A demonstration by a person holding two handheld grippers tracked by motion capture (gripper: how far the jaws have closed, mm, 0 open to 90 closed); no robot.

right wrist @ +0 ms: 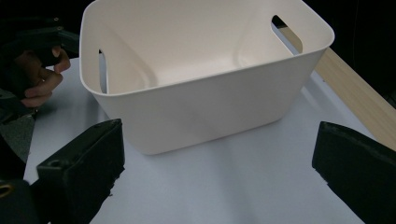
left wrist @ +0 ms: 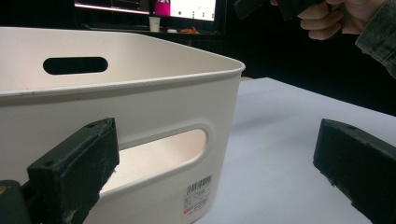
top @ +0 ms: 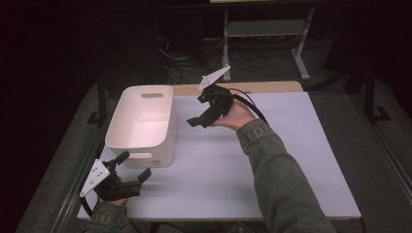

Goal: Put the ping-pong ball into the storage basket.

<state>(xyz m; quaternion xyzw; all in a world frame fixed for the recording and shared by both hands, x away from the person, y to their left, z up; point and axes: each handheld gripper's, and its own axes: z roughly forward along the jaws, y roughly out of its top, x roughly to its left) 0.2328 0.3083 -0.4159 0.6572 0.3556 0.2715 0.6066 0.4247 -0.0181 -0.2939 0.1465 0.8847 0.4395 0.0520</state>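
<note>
High view, bin [top: 145, 116] between spread fingers [top: 145, 173]

- A small barcode label [left wrist: 198, 195] sits low on the bin [left wrist: 140, 98], below its handle slot; the print, with a red mark, is too small to read.

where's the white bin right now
In the high view the white bin stands on the left part of the table, between the left gripper at its near end and the right gripper beside its right wall.
</note>
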